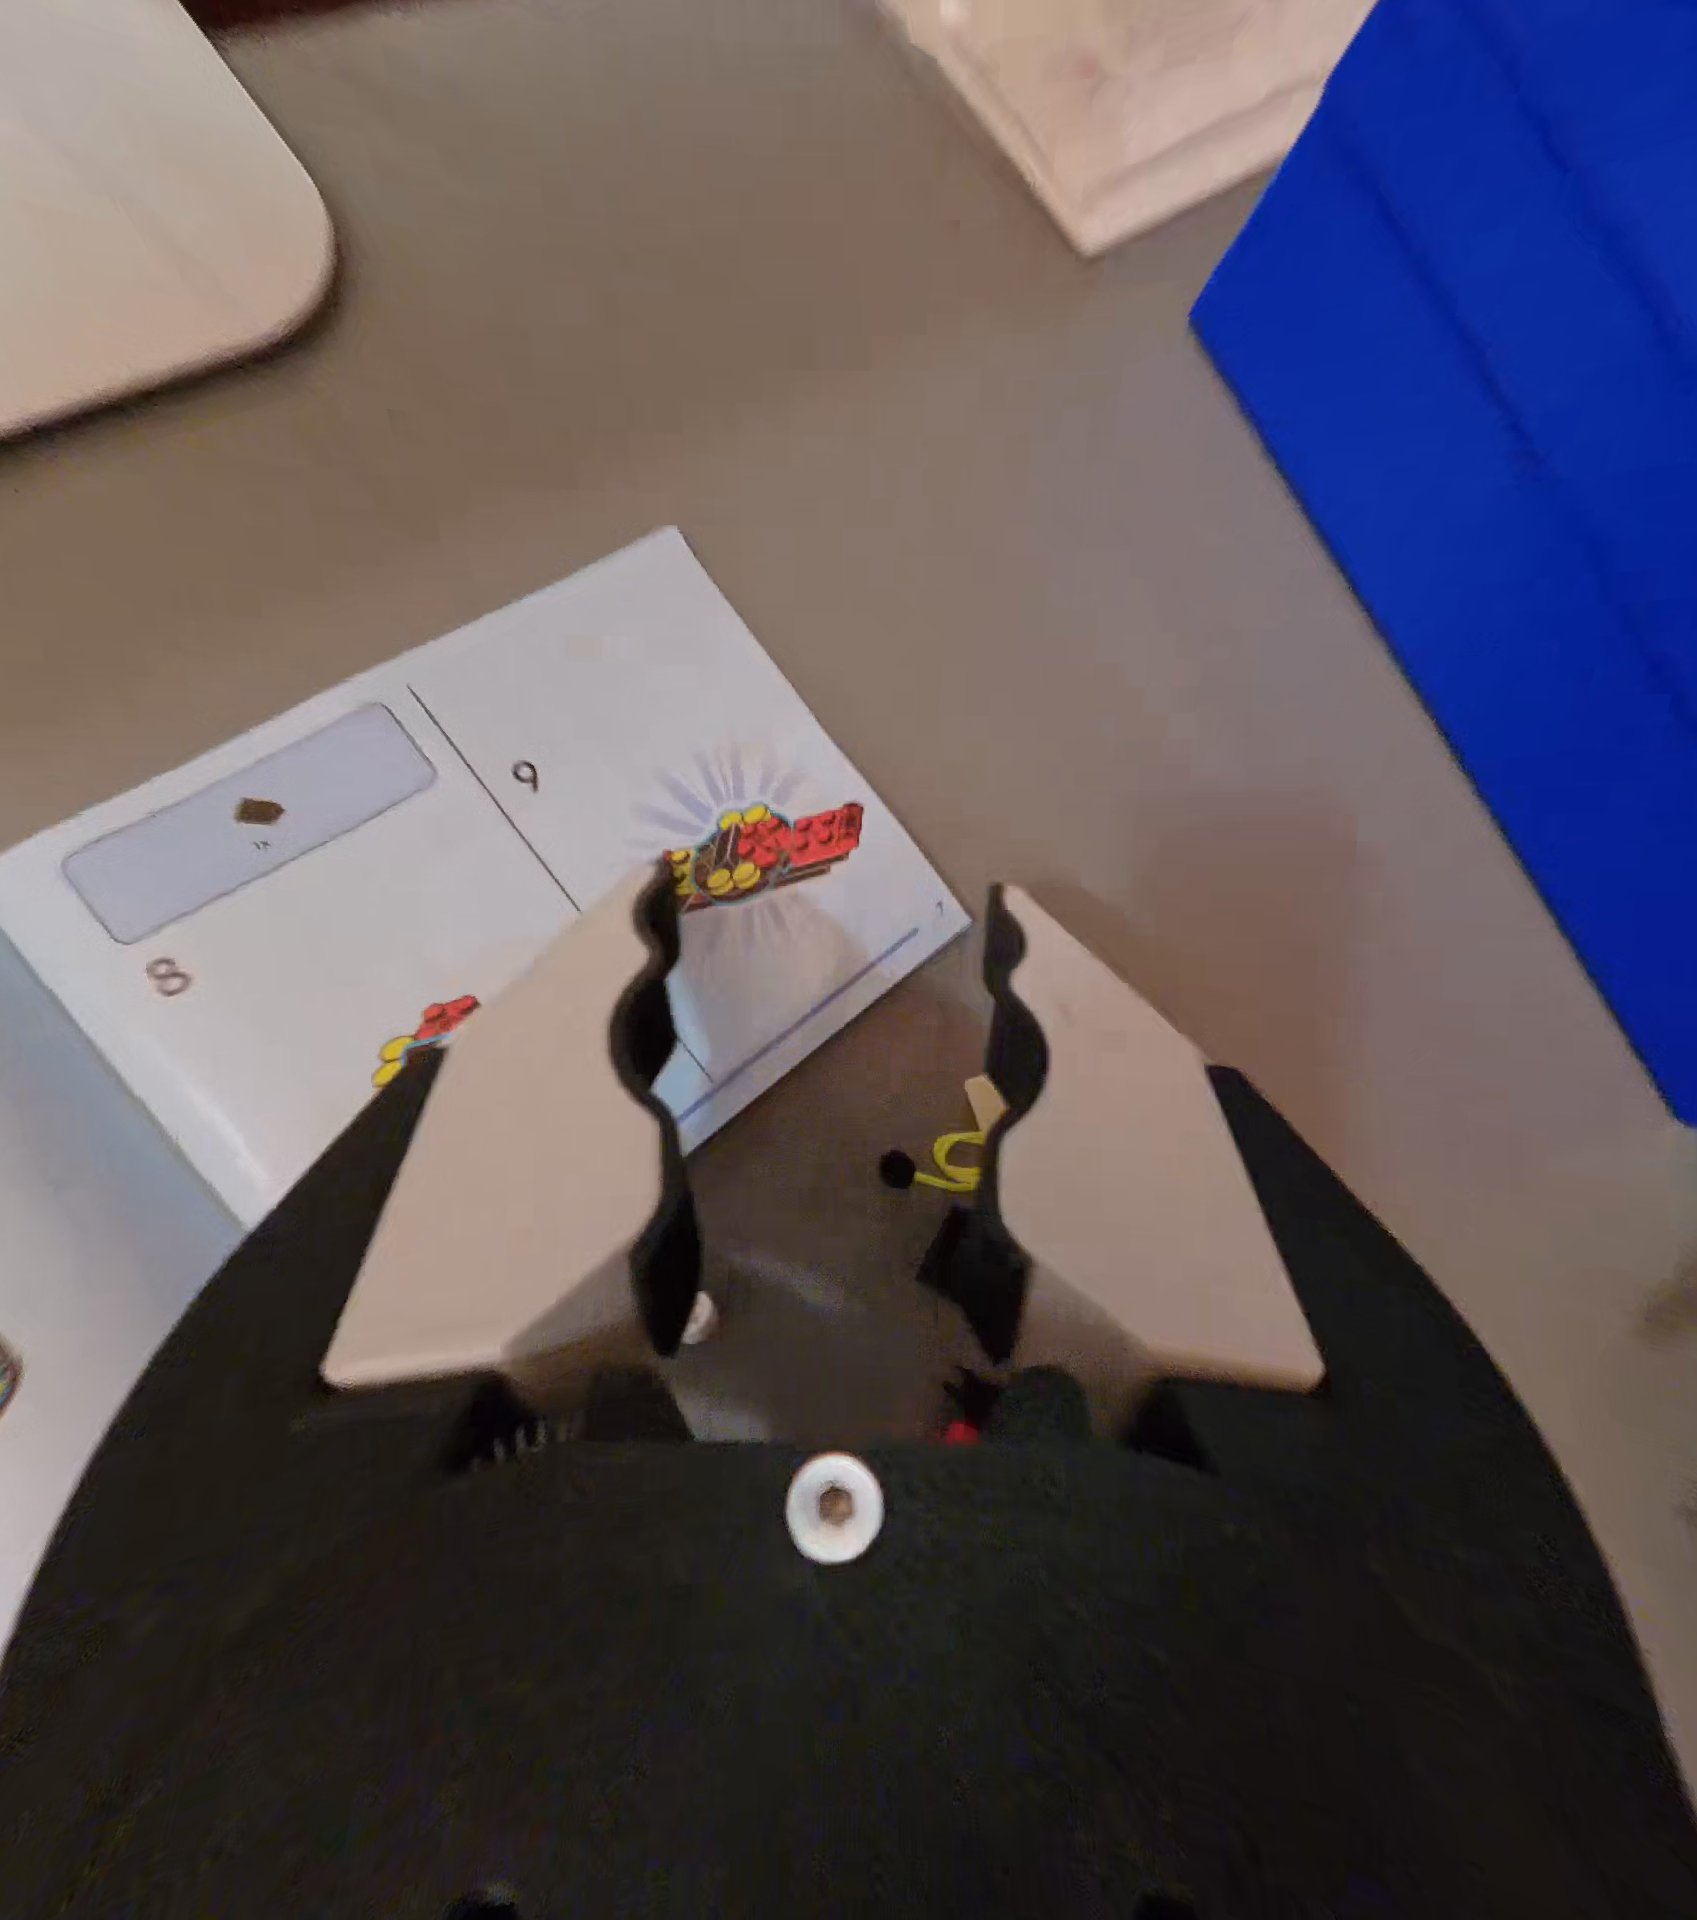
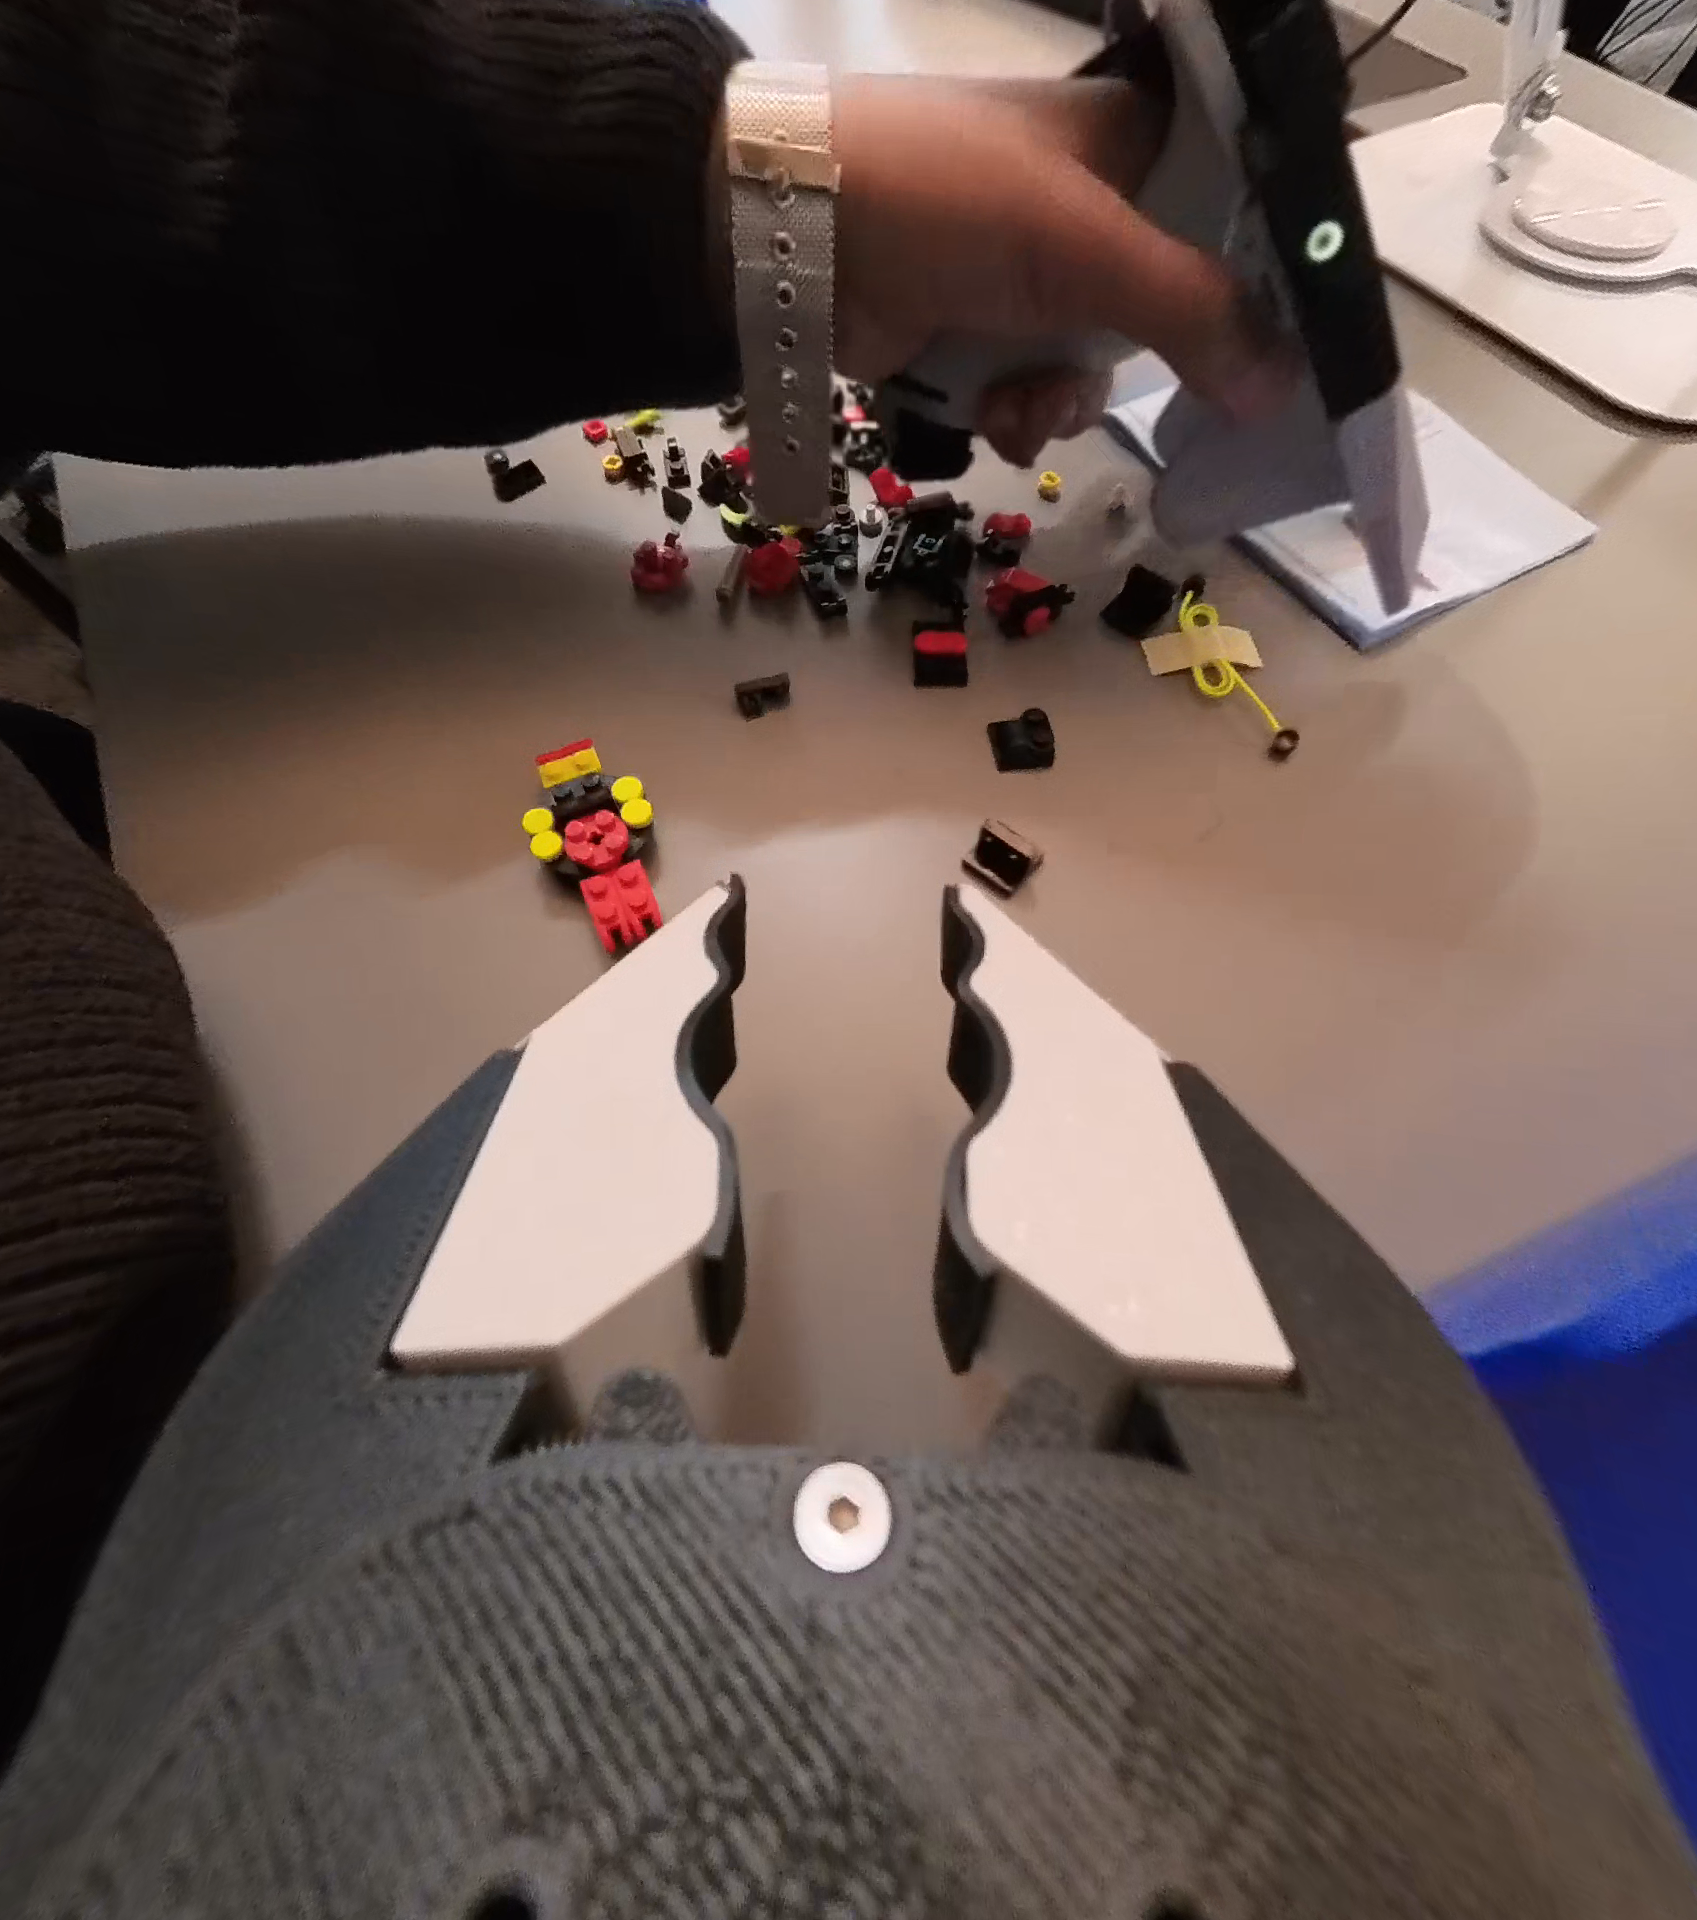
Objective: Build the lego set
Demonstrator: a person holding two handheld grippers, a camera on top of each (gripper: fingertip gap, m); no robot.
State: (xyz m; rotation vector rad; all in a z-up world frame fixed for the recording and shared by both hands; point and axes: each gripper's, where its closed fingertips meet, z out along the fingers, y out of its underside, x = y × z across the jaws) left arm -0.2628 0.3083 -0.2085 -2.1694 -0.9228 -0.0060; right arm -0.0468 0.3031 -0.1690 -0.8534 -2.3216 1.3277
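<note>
Two grippers, one booklet, one small build
Left gripper point(image 1: 823, 894) and right gripper point(image 2: 842, 894) both hung spread, empty; one red-yellow build point(image 2: 595, 836) lay beside scattered bricks point(image 2: 823, 540), instruction booklet point(image 1: 470, 831) open.

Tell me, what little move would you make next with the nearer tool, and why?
Probably ease the open, empty right gripper forward and slightly right to the small brown piece: it lies alone just ahead of the fingers, and the half-built model sits close by.

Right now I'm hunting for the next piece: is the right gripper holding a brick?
No, the right gripper is open and empty, with only bare table between its fingers.
</note>
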